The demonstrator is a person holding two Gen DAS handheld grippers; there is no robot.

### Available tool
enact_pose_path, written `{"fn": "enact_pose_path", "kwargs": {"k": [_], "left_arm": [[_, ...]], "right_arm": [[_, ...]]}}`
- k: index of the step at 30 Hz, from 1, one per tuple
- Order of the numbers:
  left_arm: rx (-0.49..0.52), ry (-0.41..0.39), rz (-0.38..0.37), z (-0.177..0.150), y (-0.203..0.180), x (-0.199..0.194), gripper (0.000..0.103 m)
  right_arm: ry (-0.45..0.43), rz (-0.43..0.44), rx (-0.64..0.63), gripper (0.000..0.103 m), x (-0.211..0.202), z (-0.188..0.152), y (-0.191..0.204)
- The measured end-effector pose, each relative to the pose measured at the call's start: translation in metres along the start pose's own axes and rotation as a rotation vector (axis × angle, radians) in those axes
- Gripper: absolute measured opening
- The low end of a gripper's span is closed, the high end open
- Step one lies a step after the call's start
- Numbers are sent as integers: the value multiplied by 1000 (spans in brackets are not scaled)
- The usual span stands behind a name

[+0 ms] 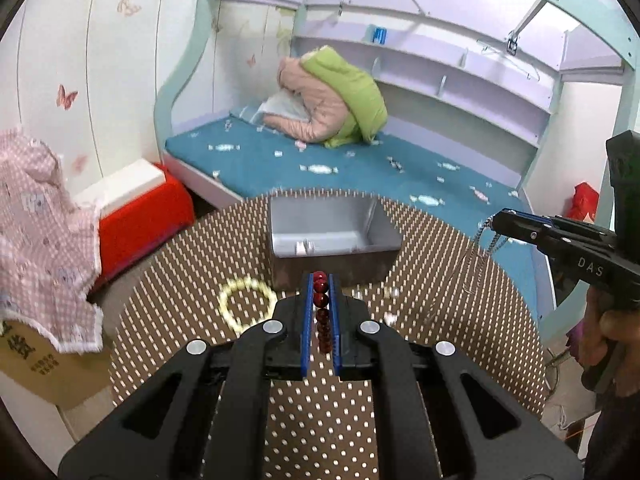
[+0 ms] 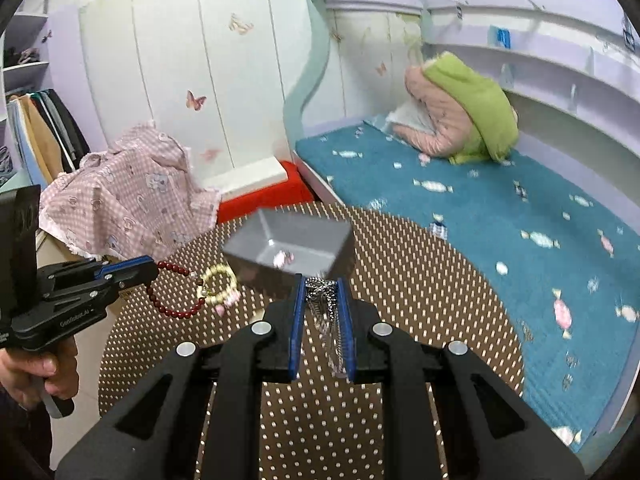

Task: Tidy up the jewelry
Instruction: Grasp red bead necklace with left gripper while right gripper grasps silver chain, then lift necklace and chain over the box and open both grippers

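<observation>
Grippers both loaded, one piece each. Left gripper (image 1: 321, 312) is pressed together on a red bead bracelet (image 1: 321, 308); from the right wrist view the rest of the loop hangs free below its tip, clear of the desk (image 1: 440, 264). Right gripper (image 2: 323, 320) pinches a silver chain necklace (image 2: 324, 304), which drapes between and below the blue pads.

Grey tray (image 1: 332, 224) sits open on the dotted round desk, ahead of both grippers and between them; something small and pinkish already lies inside. A pale yellow bead bracelet (image 1: 246, 300) lies on the desk just left of the tray, with a pink trinket beside it.

Judgement: both pieces held high so the dangling ends swing free, probably for carrying over the tray rim. Risk: the chain's slack could catch the tray wall, or slip from the pads.
</observation>
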State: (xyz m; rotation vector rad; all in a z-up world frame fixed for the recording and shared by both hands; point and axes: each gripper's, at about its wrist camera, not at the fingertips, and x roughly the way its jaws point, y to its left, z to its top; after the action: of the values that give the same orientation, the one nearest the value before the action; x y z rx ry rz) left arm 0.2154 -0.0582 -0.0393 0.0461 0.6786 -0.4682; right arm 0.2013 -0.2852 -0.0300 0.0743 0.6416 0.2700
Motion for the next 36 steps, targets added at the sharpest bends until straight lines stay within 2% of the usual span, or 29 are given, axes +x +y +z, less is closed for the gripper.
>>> {"fn": "enact_pose_path", "kwargs": {"k": [8,18,26,33,36], "left_arm": [[24,-77,-14,51,8,-19,8],[56,-89,-51,114,8,-6,8],[36,-18,-63,135,10,41,8],[17,79,-66,128,14,91,8],[9,115,-59,122,18,106,9]], "right_arm": [[-111,23,-82,14,-26,53,19],[-153,65,-107,14,-10,110,27],[-63,84,-89,14,41,116,24],[64,82,-35,15,97,96,11],[93,74,-2,17,107,90,4]]}}
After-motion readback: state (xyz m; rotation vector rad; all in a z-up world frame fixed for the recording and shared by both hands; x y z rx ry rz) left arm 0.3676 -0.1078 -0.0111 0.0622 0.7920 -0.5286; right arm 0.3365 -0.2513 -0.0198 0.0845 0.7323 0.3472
